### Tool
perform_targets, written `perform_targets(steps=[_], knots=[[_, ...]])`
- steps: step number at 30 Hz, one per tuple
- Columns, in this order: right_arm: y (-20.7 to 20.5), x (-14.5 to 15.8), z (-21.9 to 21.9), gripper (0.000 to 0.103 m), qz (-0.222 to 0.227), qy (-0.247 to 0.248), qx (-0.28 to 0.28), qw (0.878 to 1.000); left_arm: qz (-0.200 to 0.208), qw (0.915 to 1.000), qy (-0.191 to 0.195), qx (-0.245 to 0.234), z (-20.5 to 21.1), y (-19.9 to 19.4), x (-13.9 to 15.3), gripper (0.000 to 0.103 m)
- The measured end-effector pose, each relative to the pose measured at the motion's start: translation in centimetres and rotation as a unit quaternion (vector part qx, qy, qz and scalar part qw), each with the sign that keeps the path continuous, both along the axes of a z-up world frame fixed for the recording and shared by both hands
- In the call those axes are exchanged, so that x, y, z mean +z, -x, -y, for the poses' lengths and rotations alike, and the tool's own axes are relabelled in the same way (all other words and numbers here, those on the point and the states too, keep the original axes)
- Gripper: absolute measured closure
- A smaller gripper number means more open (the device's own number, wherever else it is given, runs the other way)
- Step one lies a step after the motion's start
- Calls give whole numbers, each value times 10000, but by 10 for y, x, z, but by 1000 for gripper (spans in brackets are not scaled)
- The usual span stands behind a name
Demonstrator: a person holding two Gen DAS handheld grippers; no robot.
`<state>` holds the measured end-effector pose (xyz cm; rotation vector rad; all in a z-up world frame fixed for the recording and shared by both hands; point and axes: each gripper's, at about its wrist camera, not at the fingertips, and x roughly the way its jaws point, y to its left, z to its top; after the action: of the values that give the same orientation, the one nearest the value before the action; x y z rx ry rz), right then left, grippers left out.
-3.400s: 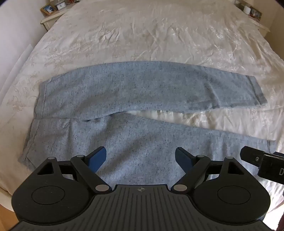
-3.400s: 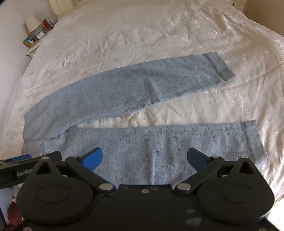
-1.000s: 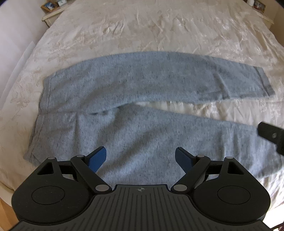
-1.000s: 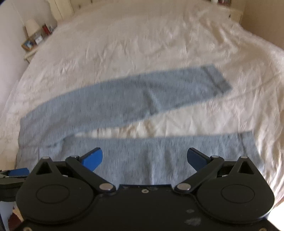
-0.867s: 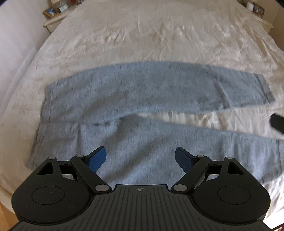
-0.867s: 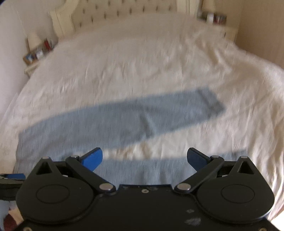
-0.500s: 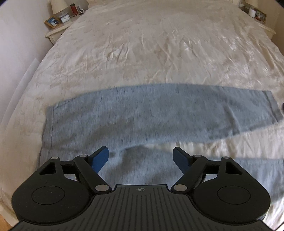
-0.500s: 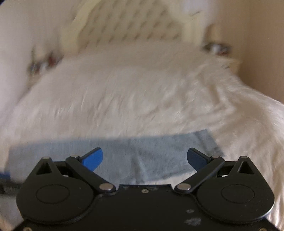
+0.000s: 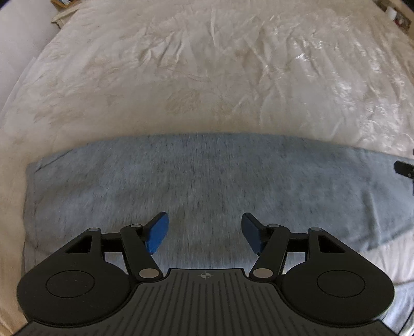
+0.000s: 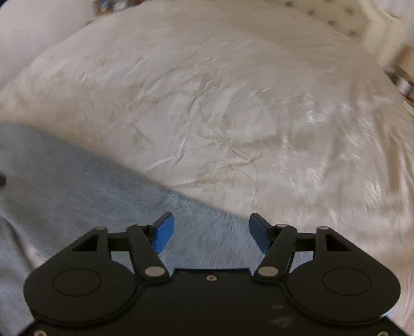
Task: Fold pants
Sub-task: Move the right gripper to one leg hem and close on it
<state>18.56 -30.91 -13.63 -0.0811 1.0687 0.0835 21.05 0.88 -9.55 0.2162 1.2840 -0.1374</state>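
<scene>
Grey speckled pants lie flat across the cream bedspread. In the left wrist view the far leg and waist end fill the middle band. My left gripper is open and empty, low over the pants near the waist end. In the right wrist view the pants run from the left edge down under my right gripper, which is open and empty over the far leg toward its cuff end. Both views are motion-blurred. The near leg is hidden under the grippers.
The wrinkled bedspread stretches beyond the pants. A nightstand corner shows at top left, another with small items at top right. A tufted headboard is at the back. Part of the right gripper shows at the right edge.
Both grippers have moved forward across the bed, from over the near leg to low over the far leg. Their jaws have narrowed a little and stay open. The pants have not moved.
</scene>
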Motion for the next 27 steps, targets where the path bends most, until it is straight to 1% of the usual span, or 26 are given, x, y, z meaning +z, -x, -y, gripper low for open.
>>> perform_targets(steps=[3,4,7,8,9,11,13,15,18,21,23,27], knots=[[-28,-30,5,31,-305,30,660,9973,-113,9999,51,29,2,-19,-12,42],[-36,-41,6,31,-454,26,916,9948,-162,9998,91,26,3,-26,-16,42],[-50,-67,4,31,-746,104,1435,9868,-267,9994,196,61,4,-39,-26,42],[-54,-73,6,36,-811,69,1505,9852,-317,9991,263,75,4,-44,-28,42],[-56,-76,7,44,-858,-6,1538,9844,-366,9988,314,88,4,-47,-30,42],[-60,-78,10,97,-960,-375,1577,9821,-437,9980,439,143,4,-53,-33,42],[-56,-71,11,97,-906,-485,1594,9818,-516,9968,549,260,5,-62,-35,42],[-42,-57,8,98,-654,-357,1725,9822,-579,9949,691,447,1,-70,-35,42],[-17,-38,10,98,-377,-436,1708,9836,-594,9921,841,719,-5,-81,-33,42],[5,-27,12,98,-164,-428,1694,9845,-589,9900,898,910,-8,-93,-31,41],[17,-22,9,98,-110,-452,1699,9844,-630,9885,890,1043,-10,-99,-32,41],[38,-21,-3,98,-43,-370,1767,9836,-788,9854,822,1269,-17,-104,-40,41]])
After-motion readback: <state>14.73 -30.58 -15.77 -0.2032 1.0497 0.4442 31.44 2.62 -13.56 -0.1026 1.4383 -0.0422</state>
